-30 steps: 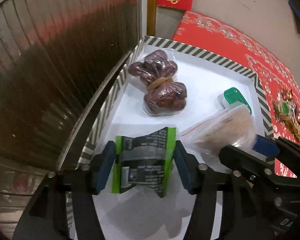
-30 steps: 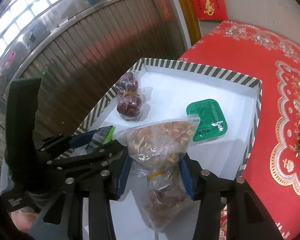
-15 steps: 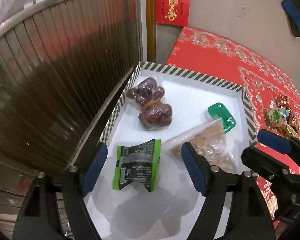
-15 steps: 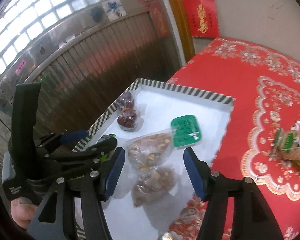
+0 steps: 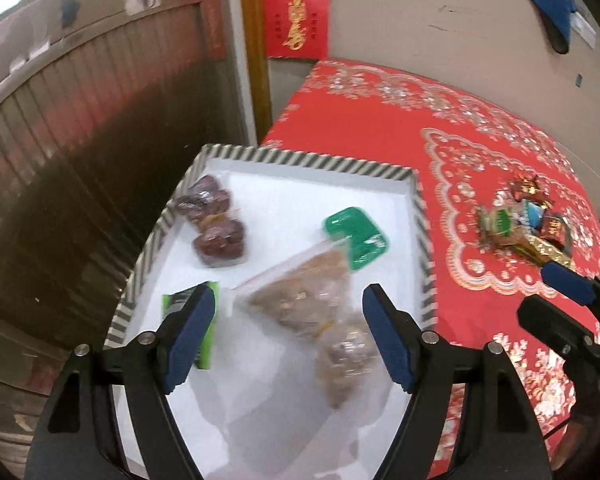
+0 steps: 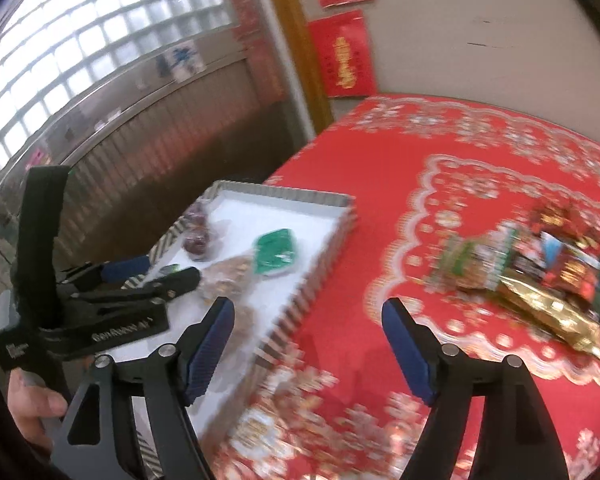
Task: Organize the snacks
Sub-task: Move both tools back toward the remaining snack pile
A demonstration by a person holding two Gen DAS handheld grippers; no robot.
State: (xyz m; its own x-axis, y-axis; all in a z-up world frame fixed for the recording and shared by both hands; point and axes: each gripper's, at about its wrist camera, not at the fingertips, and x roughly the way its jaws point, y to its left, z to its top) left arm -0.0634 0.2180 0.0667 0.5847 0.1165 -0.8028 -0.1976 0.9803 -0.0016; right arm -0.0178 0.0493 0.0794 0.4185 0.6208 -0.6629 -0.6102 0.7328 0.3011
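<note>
A white tray with a striped rim (image 5: 308,158) (image 6: 300,196) sits on the red tablecloth's left side. In it lie a bag of dark red dates (image 5: 214,226), a green box (image 5: 356,236), a clear bag of nuts (image 5: 312,296) and a green-edged packet (image 5: 208,320). My left gripper (image 5: 288,332) is open and empty above the nut bag. My right gripper (image 6: 308,344) is open and empty, over the cloth beside the tray's right rim. A pile of loose wrapped snacks (image 5: 520,224) (image 6: 548,276) lies on the cloth to the right.
The red patterned tablecloth (image 6: 460,168) covers the table. A brown slatted wall (image 5: 80,152) runs close along the tray's left side. A wooden post (image 5: 254,52) and a red wall hanging (image 5: 298,14) stand behind. The left gripper also shows in the right wrist view (image 6: 140,276).
Both grippers let go of their snacks, the green-edged packet and the nut bag, which now lie in the tray. Both have opened, pulled back and risen; the right one swung right toward the pile.
</note>
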